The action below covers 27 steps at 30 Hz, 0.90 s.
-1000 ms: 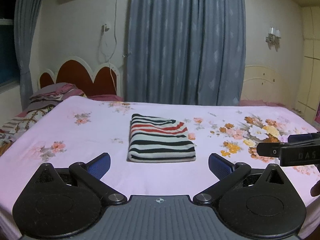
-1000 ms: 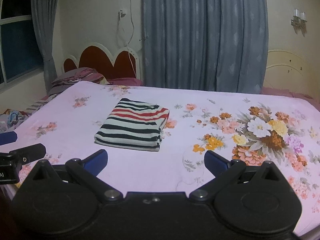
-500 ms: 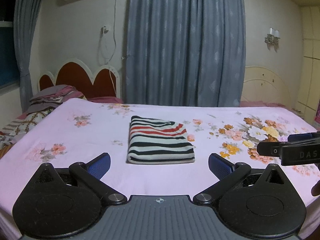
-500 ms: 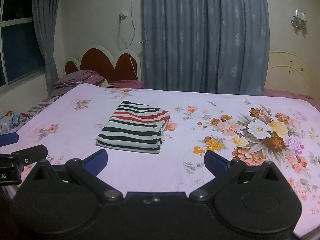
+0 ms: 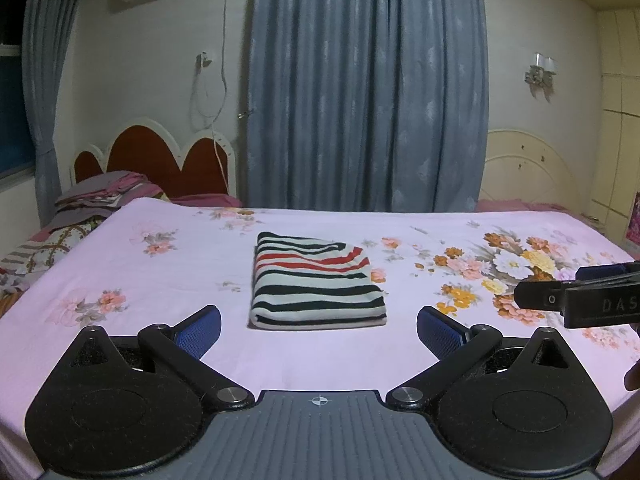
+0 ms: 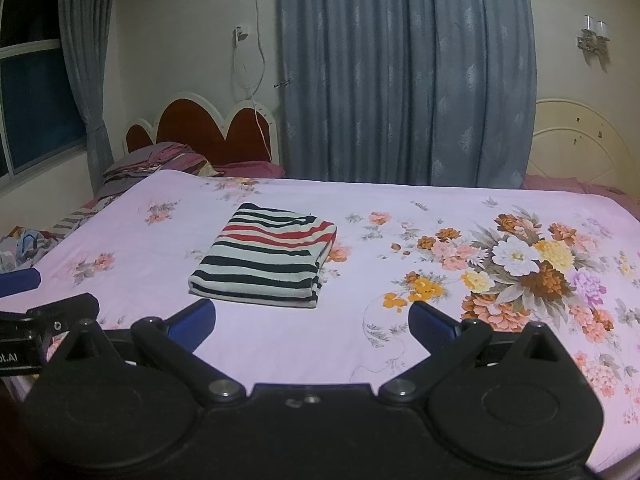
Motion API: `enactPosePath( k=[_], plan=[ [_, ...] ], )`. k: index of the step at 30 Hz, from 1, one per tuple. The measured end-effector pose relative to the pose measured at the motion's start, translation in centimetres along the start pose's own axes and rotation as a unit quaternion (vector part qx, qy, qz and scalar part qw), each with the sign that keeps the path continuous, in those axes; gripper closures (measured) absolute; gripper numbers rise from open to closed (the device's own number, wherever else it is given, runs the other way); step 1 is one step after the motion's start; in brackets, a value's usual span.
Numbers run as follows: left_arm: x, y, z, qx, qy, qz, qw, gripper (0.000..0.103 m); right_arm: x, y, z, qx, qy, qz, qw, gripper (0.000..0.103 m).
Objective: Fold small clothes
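A striped garment (image 5: 316, 282), black, white and red, lies folded into a neat rectangle in the middle of the pink floral bedsheet (image 5: 160, 280). My left gripper (image 5: 318, 330) hovers open just in front of its near edge, holding nothing. In the right wrist view the same folded garment (image 6: 266, 258) sits ahead and to the left of my right gripper (image 6: 312, 324), which is also open with nothing between its blue pads. The right gripper's side shows at the right edge of the left wrist view, and the left gripper's at the left edge of the right wrist view.
A pile of bedding (image 5: 100, 196) sits at the head of the bed by the red and white headboard (image 5: 156, 160). Grey-blue curtains (image 5: 364, 88) hang behind. More loose clothes (image 6: 24, 244) lie at the far left. A cream headboard (image 6: 576, 140) stands at the right.
Both grippers have drawn back and risen a little from the folded garment, which now looks slightly lower and farther in both views. The garment itself has not moved.
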<state>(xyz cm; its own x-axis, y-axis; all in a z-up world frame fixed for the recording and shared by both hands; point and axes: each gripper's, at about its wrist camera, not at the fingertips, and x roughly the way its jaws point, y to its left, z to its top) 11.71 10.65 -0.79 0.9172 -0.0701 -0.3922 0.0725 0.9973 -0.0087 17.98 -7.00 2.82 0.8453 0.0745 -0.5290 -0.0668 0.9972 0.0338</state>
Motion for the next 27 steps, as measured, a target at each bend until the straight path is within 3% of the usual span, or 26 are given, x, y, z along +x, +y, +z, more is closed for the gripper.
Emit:
enactPosePath(
  k=[27],
  plan=[
    [0.29,-0.06,0.12,0.001,-0.001,-0.001,1.0,0.0,0.12,0.08,0.08,-0.001,0.0,0.0,1.0,0.001]
  ],
)
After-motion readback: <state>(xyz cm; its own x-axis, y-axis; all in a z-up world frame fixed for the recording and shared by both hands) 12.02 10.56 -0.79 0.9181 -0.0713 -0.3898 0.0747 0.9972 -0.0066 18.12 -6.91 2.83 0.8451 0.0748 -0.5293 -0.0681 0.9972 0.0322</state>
